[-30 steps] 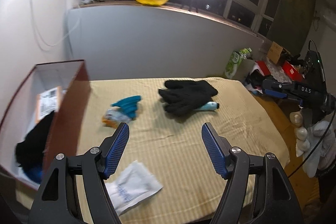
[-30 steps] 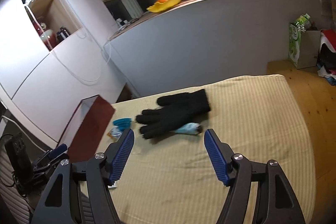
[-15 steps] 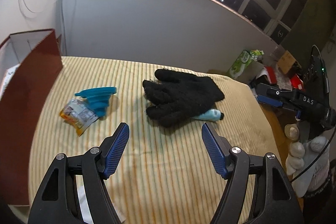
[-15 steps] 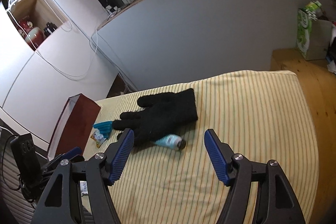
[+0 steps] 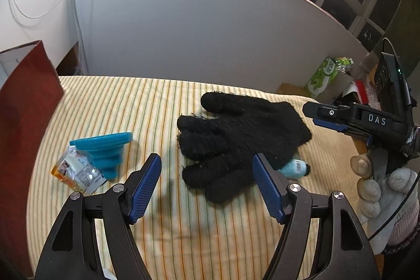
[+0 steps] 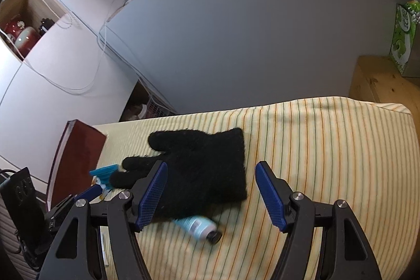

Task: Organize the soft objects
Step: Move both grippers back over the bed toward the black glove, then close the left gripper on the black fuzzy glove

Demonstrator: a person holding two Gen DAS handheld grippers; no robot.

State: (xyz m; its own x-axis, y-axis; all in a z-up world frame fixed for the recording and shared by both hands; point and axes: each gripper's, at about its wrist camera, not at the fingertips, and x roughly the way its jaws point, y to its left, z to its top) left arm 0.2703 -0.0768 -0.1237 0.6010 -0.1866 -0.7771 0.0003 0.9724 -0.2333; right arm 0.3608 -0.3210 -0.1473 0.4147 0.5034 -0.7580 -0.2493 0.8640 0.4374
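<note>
A black knitted glove lies flat on the striped yellow cloth covering the tabletop, its fingers pointing toward the dark red box at the left edge. A light blue bottle pokes out from under the glove's cuff side, partly covered by it. Between glove and box sit a teal collapsible cup on its side and a crinkled snack packet, touching each other. The left tongs hang above the cloth with jaws wide apart and nothing between them (the glove's fingertips lie just beyond). The right tongs likewise stand apart, empty, over the glove's cuff end.
</note>
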